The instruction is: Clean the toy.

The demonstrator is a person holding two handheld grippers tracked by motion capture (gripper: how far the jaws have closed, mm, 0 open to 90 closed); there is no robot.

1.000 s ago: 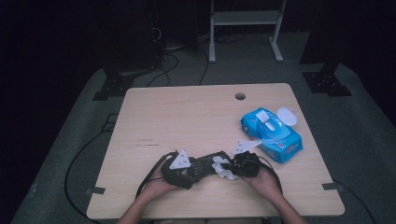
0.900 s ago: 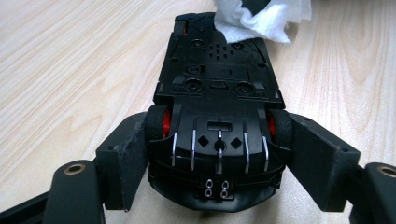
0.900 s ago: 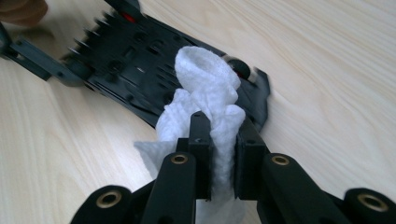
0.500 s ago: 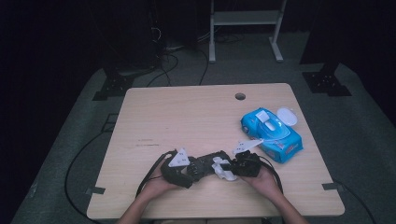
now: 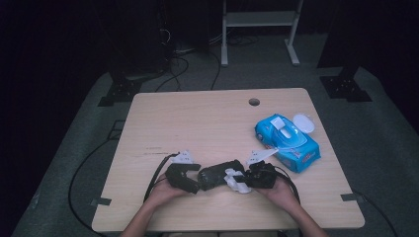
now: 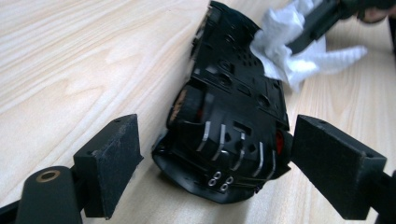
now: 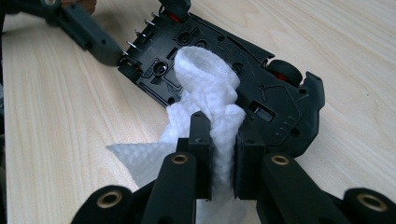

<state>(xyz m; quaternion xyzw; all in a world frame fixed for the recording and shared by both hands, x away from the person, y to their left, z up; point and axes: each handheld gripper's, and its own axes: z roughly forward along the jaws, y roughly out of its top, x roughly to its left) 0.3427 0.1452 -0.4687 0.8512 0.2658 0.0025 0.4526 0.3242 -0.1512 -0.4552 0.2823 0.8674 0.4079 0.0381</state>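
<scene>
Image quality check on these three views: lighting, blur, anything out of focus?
High view: table lit, surroundings nearly black. Left gripper view: toy car fairly sharp, wipe blown out and soft at the top. Right gripper view: wipe bright but textured, near jaws slightly soft.

a light wooden table point(image 5: 197, 123) with a hole carries an upturned black toy car point(image 5: 217, 174), a wipe point(image 5: 236, 180) and a blue wipes pack point(image 5: 289, 143).

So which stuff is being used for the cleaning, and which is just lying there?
In use: black toy car, upside down; white wipe pinched in the right gripper; left gripper, jaws just opened around the car's end.

Lying about: blue wipes pack, lid open.
</scene>
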